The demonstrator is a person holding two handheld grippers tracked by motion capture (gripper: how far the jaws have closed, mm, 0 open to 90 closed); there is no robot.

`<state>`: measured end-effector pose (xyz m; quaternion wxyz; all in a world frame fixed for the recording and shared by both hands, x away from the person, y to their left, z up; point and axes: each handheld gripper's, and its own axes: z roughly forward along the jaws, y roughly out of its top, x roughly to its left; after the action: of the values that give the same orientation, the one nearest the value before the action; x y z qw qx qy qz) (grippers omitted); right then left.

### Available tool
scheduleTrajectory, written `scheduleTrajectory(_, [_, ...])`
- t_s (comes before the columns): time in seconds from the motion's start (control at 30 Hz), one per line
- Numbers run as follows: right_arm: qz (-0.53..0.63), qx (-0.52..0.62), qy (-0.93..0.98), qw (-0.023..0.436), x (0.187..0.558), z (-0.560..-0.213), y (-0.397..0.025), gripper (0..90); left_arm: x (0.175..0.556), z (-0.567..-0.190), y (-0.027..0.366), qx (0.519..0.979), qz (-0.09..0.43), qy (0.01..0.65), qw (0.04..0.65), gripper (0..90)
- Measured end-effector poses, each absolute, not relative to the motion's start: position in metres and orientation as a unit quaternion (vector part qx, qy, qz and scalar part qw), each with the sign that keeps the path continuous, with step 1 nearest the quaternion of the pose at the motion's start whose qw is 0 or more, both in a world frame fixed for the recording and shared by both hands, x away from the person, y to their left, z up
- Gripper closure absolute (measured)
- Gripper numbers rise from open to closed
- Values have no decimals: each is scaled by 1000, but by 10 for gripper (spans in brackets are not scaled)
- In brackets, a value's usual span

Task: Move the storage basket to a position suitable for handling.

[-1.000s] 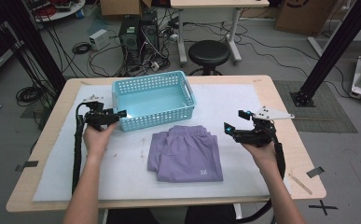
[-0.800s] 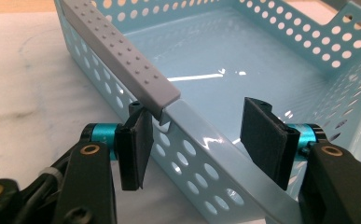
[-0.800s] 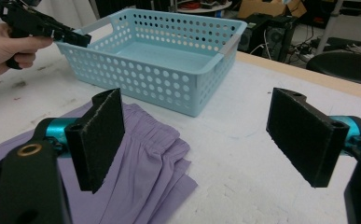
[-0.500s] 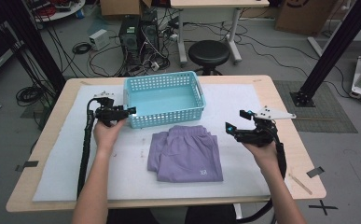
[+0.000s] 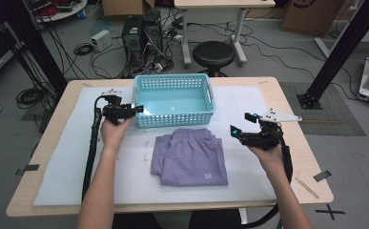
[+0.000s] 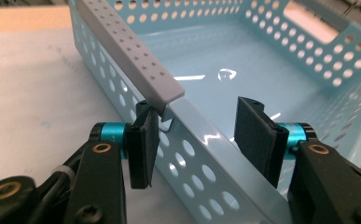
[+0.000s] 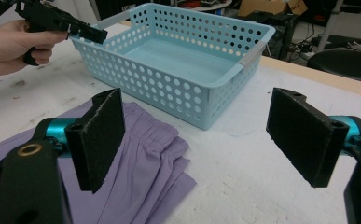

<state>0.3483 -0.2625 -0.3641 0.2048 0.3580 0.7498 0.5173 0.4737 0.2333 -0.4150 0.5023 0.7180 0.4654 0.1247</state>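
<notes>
Jaws astride basket (image 6: 225, 154) rim, unlabelled

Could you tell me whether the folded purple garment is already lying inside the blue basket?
No, the purple garment lies on the white mat in front of the blue basket, whose inside is bare.

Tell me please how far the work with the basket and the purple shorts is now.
Early stage. The shorts already lie folded on the white mat, in front of the blue basket, which holds nothing. In hand: the left gripper has its jaws open astride the basket's wall. The right gripper is open above the mat beside the shorts. Left, probably: putting the shorts into the basket.
</notes>
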Motion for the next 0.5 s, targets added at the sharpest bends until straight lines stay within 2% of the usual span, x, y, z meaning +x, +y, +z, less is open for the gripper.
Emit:
scheduleTrajectory(0.13, [518, 360, 749, 203, 349, -365, -264, 199, 479, -417, 225, 734, 116, 462, 484, 510])
scheduleTrajectory(0.5, [517, 362, 749, 202, 350, -365, -265, 199, 488, -417, 201, 742, 110, 452, 482, 515])
